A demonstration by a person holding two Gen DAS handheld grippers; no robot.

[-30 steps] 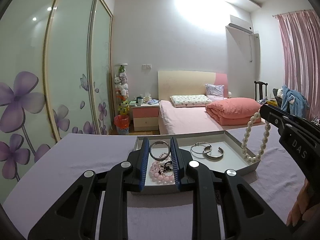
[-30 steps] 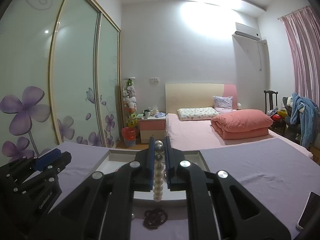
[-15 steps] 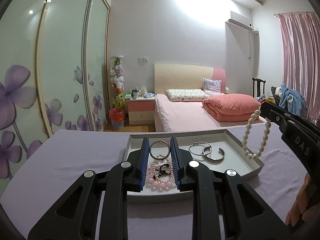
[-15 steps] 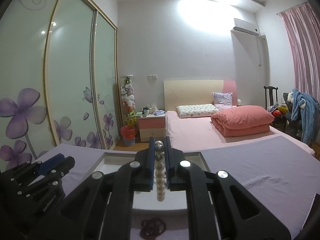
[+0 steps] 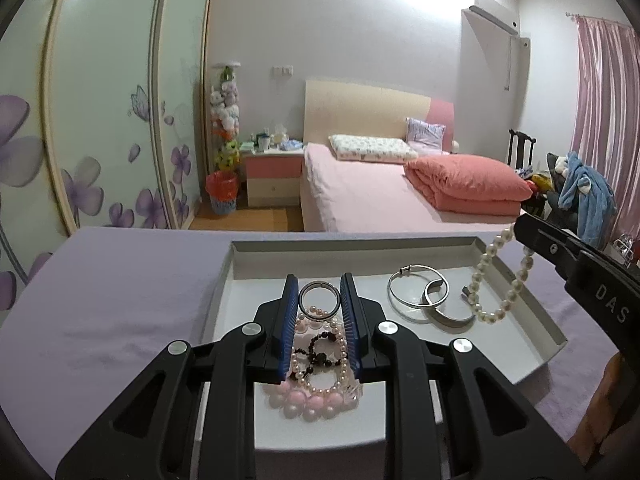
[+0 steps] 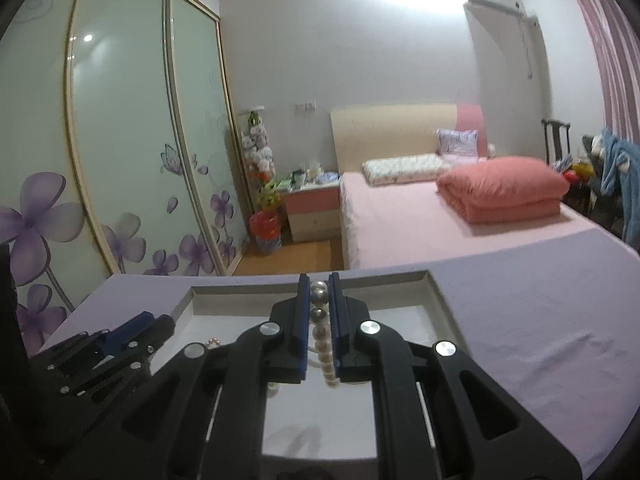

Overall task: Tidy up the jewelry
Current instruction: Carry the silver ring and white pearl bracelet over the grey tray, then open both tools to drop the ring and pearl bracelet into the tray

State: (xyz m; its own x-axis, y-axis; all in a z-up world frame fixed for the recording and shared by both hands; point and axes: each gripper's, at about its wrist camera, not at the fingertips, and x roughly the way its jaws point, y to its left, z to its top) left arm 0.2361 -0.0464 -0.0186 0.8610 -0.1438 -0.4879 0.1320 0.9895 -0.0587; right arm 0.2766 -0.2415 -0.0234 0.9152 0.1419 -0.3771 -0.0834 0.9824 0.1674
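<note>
— Dangling from the right claw (image 5: 520, 229), the pearl strand (image 5: 483, 266) hangs in a loop over the right end of the tray (image 5: 360, 246). Can you tell if it touches the tray floor?

— No, I cannot. Its lowest pearls sit just beside the silver bangles (image 5: 430, 300). In the right wrist view the right claw (image 6: 319, 292) is clenched on the strand (image 6: 320, 336), with pearls lined up between the blue pads.

— And the left claw (image 5: 319, 296)?

— It grasps a silver ring (image 5: 319, 284), which spans pad to pad at the fingertips. Below it a heap of beaded bracelets (image 5: 316, 400), pink, white and dark, lies at the tray's near left.

— Where is the tray?

— It lies flat on the tabletop (image 5: 112, 300), which is covered in lilac cloth. The right wrist view shows the left claw (image 6: 132, 328) over the left edge of the tray (image 6: 248, 294).

— Beyond that?

— A pink bed (image 5: 360, 200) is well apart from the tabletop, and a person's hand (image 5: 608, 400) shows at the lower right.
</note>
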